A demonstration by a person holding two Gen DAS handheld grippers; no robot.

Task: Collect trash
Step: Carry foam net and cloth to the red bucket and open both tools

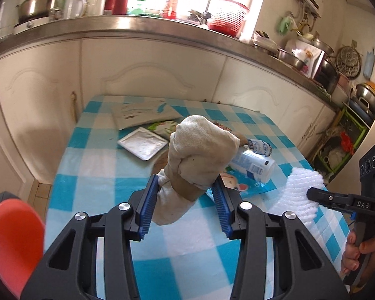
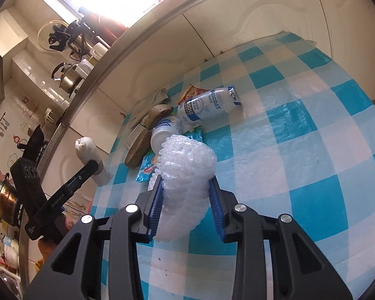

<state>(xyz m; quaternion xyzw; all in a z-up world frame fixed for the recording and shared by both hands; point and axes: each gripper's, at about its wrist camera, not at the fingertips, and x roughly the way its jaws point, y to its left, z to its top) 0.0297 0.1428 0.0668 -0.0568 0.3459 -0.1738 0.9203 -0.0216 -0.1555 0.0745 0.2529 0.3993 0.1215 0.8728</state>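
Two pieces of trash are in hand at once. At far left in the left wrist view we see an orange-red curved rim (image 1: 11, 245), possibly a bin, though too little shows to tell. Next comes the left gripper (image 1: 186, 200), clamped on a crumpled off-white cloth wad (image 1: 200, 155) with a brown band; the wad is pinched low between the blue pads and is clear of the checked table (image 1: 92, 180). Behind it lie a white foam tray (image 1: 143, 143), a printed flat envelope (image 1: 142, 115) and an overturned plastic bottle (image 1: 255, 165). At right the right gripper (image 2: 186, 195) is closed on a white foam fruit net (image 2: 187, 175), which bulges above its pads; a hand (image 1: 360, 252) holds that gripper's handle.

In the right wrist view a second bottle (image 2: 207, 107) and some brown rounded items (image 2: 147, 135) remain on the table, with coloured wrappers (image 2: 147, 167) beneath.

We judge the step to be the carry-off: both picks appear made, and much litter is still to be gathered. The next move calls for taking both loads to a receptacle and opening each gripper over it. The net is light and springy, so we expect it may cling to the pads on release.
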